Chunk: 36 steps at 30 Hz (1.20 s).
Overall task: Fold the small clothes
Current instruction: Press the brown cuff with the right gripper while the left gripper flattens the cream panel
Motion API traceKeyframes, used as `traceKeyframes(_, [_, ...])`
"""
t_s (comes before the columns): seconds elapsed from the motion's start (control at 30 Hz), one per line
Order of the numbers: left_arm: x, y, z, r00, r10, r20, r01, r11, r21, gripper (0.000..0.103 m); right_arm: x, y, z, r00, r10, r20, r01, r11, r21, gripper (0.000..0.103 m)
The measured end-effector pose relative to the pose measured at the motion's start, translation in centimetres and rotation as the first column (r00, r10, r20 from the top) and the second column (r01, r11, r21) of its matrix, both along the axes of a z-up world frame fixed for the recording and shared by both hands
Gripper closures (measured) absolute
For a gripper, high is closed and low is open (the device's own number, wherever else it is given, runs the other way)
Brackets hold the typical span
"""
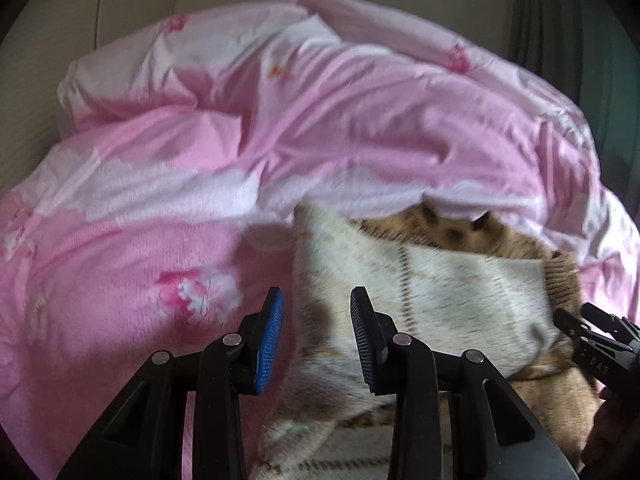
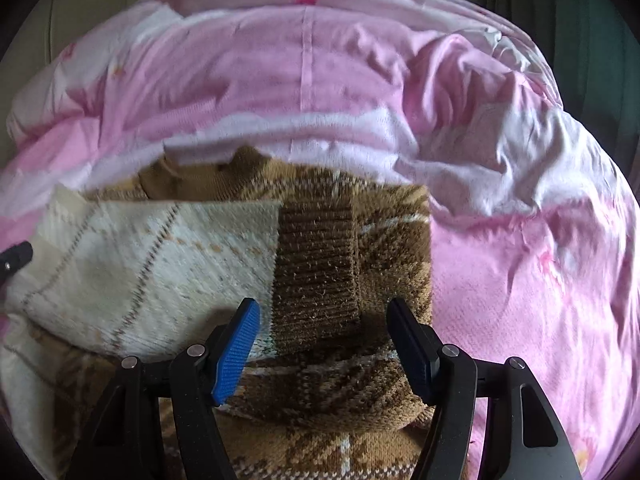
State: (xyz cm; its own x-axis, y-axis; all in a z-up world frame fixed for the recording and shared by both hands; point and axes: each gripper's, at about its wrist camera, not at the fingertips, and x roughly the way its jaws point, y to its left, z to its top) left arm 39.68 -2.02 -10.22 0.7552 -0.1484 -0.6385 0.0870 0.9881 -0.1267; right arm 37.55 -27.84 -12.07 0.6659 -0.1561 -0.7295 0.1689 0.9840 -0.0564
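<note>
A brown-and-cream knitted sweater (image 2: 168, 256) lies on a bed, on the pink duvet (image 1: 280, 128), partly tucked under a bulging duvet fold at its far edge; a sleeve with a ribbed brown cuff (image 2: 316, 272) is laid across its body. The left gripper (image 1: 317, 312) has its jaws a little apart with nothing clamped, hovering over the cream panel near the sweater's left edge. The right gripper (image 2: 323, 322) has its jaws wide apart, straddling the cuff without pressing it. The folded sleeve looks loose, so a careless sweep could likely drag it back open. The soft, lumpy duvet may let the knit slide or bunch, and a pinch could catch bedding along with the sweater.
</note>
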Motion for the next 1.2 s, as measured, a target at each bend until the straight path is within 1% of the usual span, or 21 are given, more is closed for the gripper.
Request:
traceKeyframes(0.07, [-0.9,-0.7,1.0,0.999,-0.026,0.021,0.026,1.0,-0.013,0.069,-0.8,0.1,1.1,0.999,0.008,0.053,-0.009,1.0,0.013,0.037])
traceKeyframes(0.13, [-1.8,-1.9,1.5,0.996,-0.085,0.028,0.086,0.995,-0.042,0.069,-1.4,0.6,1.7,0.996,0.034,0.085,-0.035,0.999,0.01,0.037])
traceKeyframes(0.2, [-2.0,-3.4,1.2,0.989,-0.145,0.019,0.146,0.988,-0.041,0.069,-1.5,1.1,1.6,0.994,0.06,0.087,-0.061,0.998,0.013,0.037])
traceKeyframes(0.23, [-1.9,-4.0,0.8,0.987,-0.161,0.01,0.161,0.987,-0.026,0.069,-1.4,1.2,1.4,0.995,0.068,0.078,-0.07,0.997,0.017,0.037])
traceKeyframes(0.3, [-1.4,-4.7,-0.1,0.985,-0.169,-0.02,0.169,0.985,-0.016,0.069,-1.1,1.2,0.6,0.996,0.07,0.051,-0.072,0.997,0.03,0.037])
traceKeyframes(0.4, [-0.5,-4.2,-1.8,0.984,-0.16,-0.075,0.158,0.987,-0.033,0.069,-0.8,1.0,-0.7,0.998,0.066,0.005,-0.066,0.997,0.043,0.037])
traceKeyframes(0.47, [-0.1,-3.5,-2.8,0.983,-0.156,-0.096,0.152,0.987,-0.051,0.07,-0.8,0.7,-1.3,0.997,0.072,-0.004,-0.072,0.996,0.051,0.037])
traceKeyframes(0.57, [0.0,-3.0,-3.7,0.984,-0.146,-0.102,0.141,0.989,-0.053,0.074,-0.6,0.3,-1.8,0.997,0.077,-0.011,-0.076,0.994,0.073,0.036])
traceKeyframes(0.63, [0.0,-2.8,-4.1,0.984,-0.145,-0.104,0.139,0.989,-0.057,0.075,-0.5,0.1,-2.3,0.997,0.074,-0.026,-0.072,0.994,0.087,0.034])
traceKeyframes(0.7, [-0.2,-3.0,-3.9,0.985,-0.147,-0.096,0.143,0.989,-0.042,0.074,-0.4,0.2,-2.6,0.997,0.073,-0.029,-0.071,0.994,0.083,0.034])
traceKeyframes(0.73, [-0.4,-3.2,-3.6,0.985,-0.15,-0.088,0.147,0.989,-0.034,0.073,-0.4,0.3,-2.6,0.997,0.071,-0.028,-0.069,0.995,0.078,0.034])
traceKeyframes(0.77, [-0.6,-3.3,-3.3,0.985,-0.152,-0.082,0.15,0.988,-0.028,0.067,-0.5,0.3,-2.3,0.997,0.067,-0.024,-0.065,0.995,0.078,0.034])
traceKeyframes(0.8, [-0.9,-3.4,-2.8,0.985,-0.155,-0.073,0.153,0.988,-0.022,0.057,-0.7,0.2,-2.0,0.998,0.063,-0.015,-0.061,0.994,0.087,0.034])
traceKeyframes(0.87, [-2.1,-3.4,-1.6,0.988,-0.145,-0.047,0.145,0.989,0.001,0.047,-1.5,0.0,-1.1,0.998,0.055,0.012,-0.056,0.992,0.111,0.034])
traceKeyframes(0.97, [-3.8,-3.3,-0.1,0.988,-0.15,-0.035,0.15,0.989,0.009,0.046,-3.5,-0.2,0.6,0.997,0.044,0.061,-0.051,0.991,0.125,0.034])
traceKeyframes(1.07, [-6.7,-3.2,1.6,0.989,-0.146,-0.01,0.146,0.987,0.062,0.042,-6.4,-0.2,2.6,0.993,0.033,0.113,-0.044,0.994,0.097,0.034])
traceKeyframes(1.2, [-10.9,-2.2,3.1,0.991,-0.132,0.0,0.132,0.989,0.069,0.041,-10.8,0.1,4.5,0.988,0.036,0.15,-0.047,0.996,0.07,0.034])
